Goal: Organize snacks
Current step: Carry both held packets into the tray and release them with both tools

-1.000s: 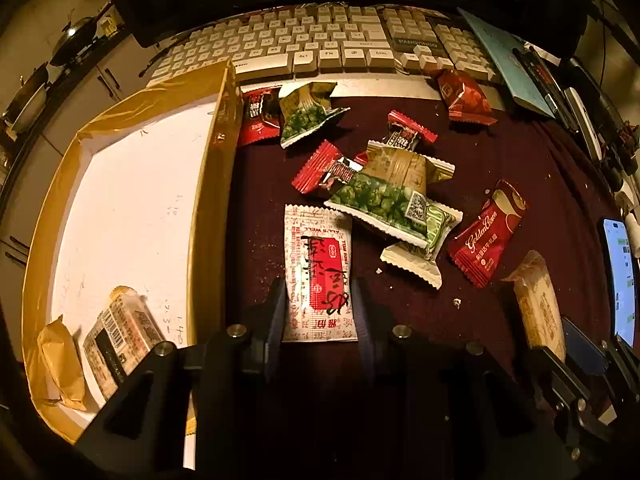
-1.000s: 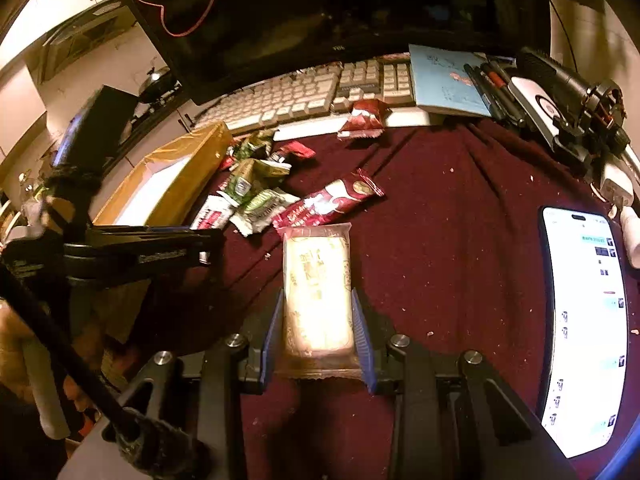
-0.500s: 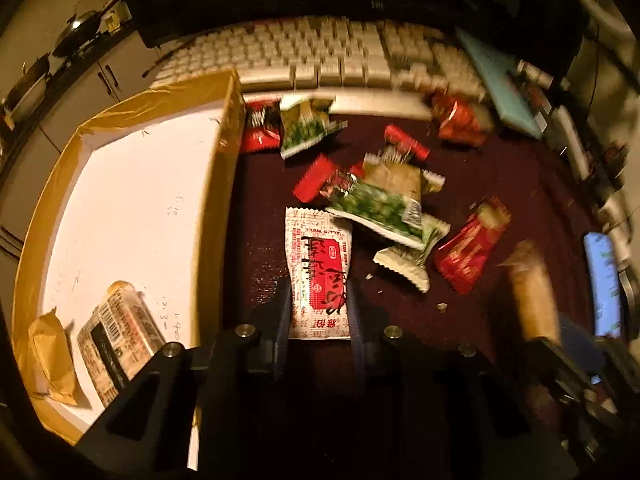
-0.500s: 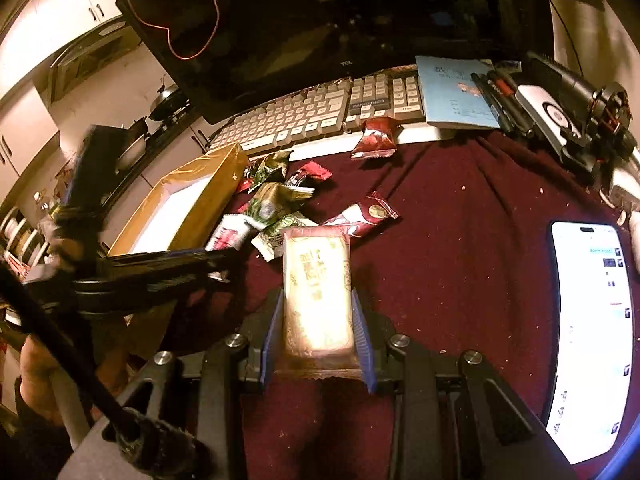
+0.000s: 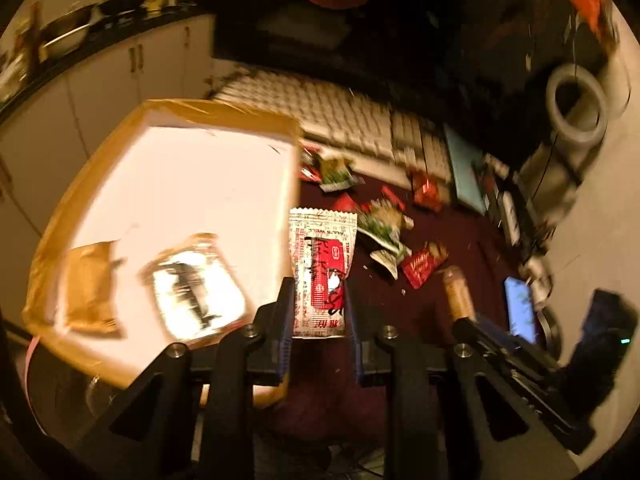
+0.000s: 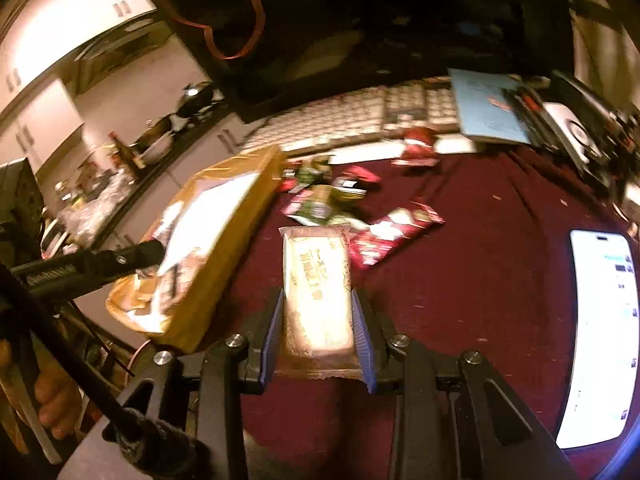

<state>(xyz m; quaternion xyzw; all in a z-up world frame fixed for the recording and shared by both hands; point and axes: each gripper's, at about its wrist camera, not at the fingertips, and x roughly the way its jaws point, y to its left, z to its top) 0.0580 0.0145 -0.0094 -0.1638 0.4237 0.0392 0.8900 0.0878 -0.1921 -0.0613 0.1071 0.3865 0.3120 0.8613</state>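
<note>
Maroon cloth [image 6: 480, 260], two packets [image 5: 322, 268] [image 6: 318, 292] jaw-clamped, one each, box [image 5: 192, 184] holding two.

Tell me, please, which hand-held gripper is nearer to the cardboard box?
Left. The left hand-held gripper, shut on the white-and-red packet, hangs at the cardboard box wall. The right hand-held gripper, gripping the tan bar, is over the maroon cloth beside it.
</note>
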